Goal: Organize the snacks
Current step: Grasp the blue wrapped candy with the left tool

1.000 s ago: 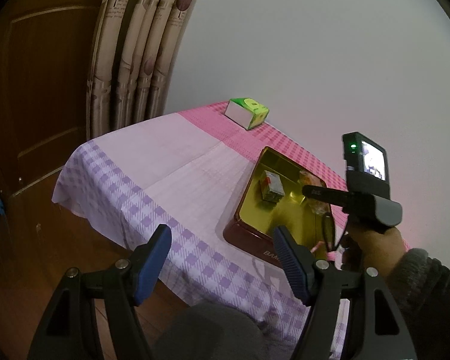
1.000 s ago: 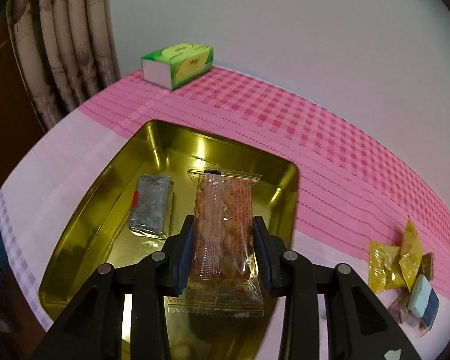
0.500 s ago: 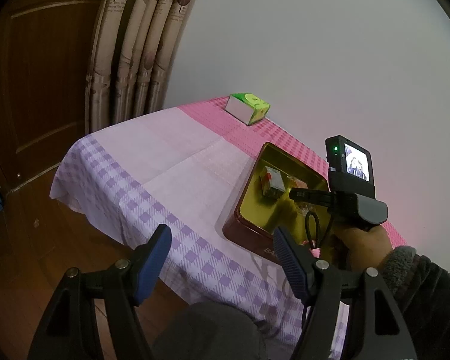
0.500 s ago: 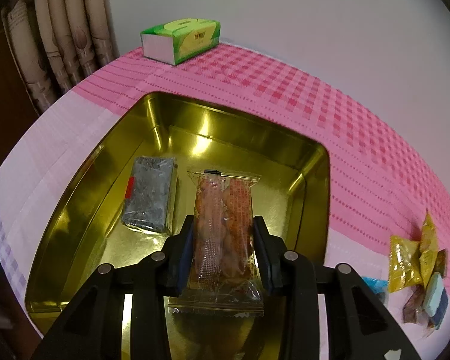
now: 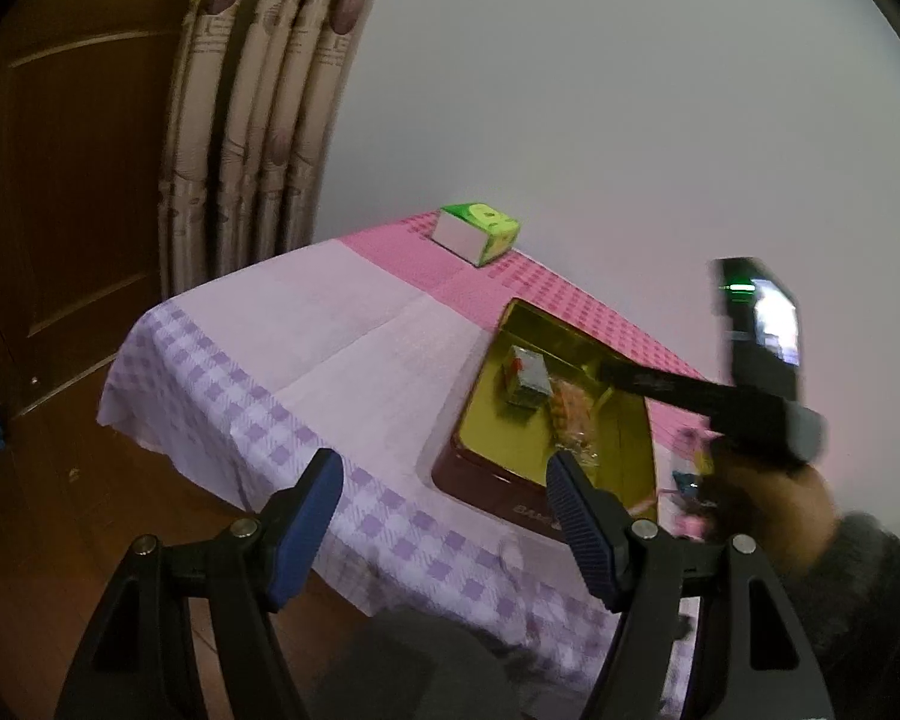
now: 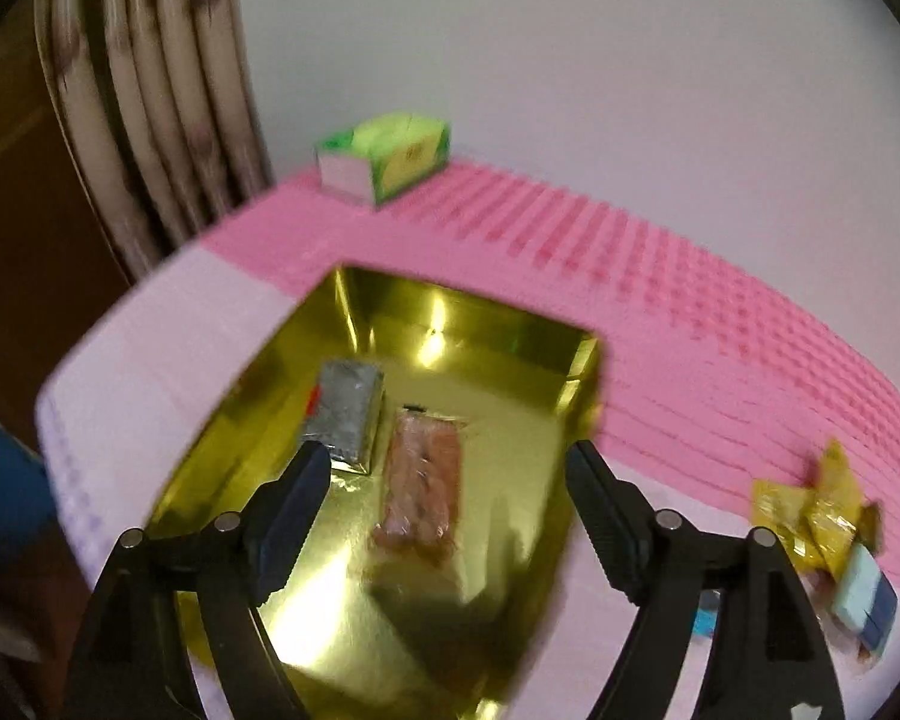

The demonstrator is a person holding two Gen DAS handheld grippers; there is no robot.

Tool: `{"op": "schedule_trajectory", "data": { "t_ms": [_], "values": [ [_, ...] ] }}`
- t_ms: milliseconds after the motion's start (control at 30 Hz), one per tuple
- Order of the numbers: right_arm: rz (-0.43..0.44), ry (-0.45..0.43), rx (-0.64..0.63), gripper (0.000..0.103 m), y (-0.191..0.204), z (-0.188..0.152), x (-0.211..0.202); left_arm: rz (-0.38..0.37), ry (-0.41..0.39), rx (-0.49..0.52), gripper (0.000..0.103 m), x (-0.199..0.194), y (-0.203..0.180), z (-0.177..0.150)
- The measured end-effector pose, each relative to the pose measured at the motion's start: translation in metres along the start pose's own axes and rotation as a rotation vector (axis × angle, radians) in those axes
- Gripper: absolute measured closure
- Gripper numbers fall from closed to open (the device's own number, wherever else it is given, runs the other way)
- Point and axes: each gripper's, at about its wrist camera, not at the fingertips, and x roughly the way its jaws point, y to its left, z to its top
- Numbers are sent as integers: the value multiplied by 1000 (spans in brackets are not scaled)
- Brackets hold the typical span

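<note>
1. Two snacks show in the left wrist view, lying in the gold tin (image 5: 480,420) on the checked tablecloth (image 5: 282,324): a silver packet (image 5: 525,383) and, just beside it, a clear-wrapped biscuit pack (image 5: 570,414). The left gripper (image 5: 444,516) hangs off the table's near edge, jaws spread wide and empty. The right gripper (image 5: 750,372) is blurred here, so I cannot tell its state from this side. A green tissue box (image 5: 479,233) sits at the far end of the table.

2. From the right wrist view, the right gripper (image 6: 450,516) gapes wide over the tin (image 6: 468,312), gripping nothing; the biscuit pack (image 6: 423,477) lies flat on the tin floor next to the silver packet (image 6: 345,414).

3. Several pieces lie outside on the cloth at right: yellow wrapped sweets (image 6: 810,510) and a blue packet (image 6: 864,600). By my reckoning, two are stowed and that cluster remains.
</note>
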Motion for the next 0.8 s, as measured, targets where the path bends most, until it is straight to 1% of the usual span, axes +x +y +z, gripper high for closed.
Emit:
{"op": "schedule_trajectory", "data": {
  "t_ms": [67, 100, 167, 200, 233, 333, 367, 400, 433, 500, 567, 600, 667, 733, 800],
  "values": [
    [27, -57, 68, 8, -25, -16, -35, -41, 2, 13, 31, -1, -6, -1],
    [29, -88, 111, 7, -46, -32, -55, -73, 9, 26, 31, 0, -11, -2],
    [-2, -112, 160, 6, -78, -59, -77, -144, 22, 85, 31, 0, -27, -6],
    [-52, -117, 188, 5, -104, -85, -91, -170, 28, 117, 31, -1, -36, -9],
    [-90, -113, 201, 5, -121, -100, -97, -214, 42, 170, 31, -1, -50, -15],
    [-248, -63, 275, 5, -186, -166, -116, -294, 66, 268, 31, 1, -85, -31],
    [-287, -43, 328, 5, -213, -193, -124, -301, 78, 318, 31, 5, -100, -40],
    [-302, -38, 361, 5, -226, -209, -129, -299, 102, 369, 31, 11, -115, -48],
    [-325, -39, 429, 5, -250, -234, -139, -314, 126, 404, 31, 18, -129, -56],
    [-346, -54, 527, 4, -279, -265, -152, -356, 183, 425, 31, 41, -162, -69],
    [-337, -81, 634, 4, -304, -290, -164, -349, 230, 427, 31, 67, -190, -74],
    [-322, -86, 681, 4, -314, -295, -168, -347, 248, 423, 31, 82, -203, -74],
    [-279, -115, 732, 4, -324, -293, -174, -347, 298, 432, 31, 115, -233, -74],
    [-235, -170, 720, 4, -323, -282, -184, -322, 326, 453, 31, 146, -256, -74],
    [-207, -201, 663, 4, -317, -269, -189, -272, 328, 478, 31, 174, -272, -72]
  ]
}}
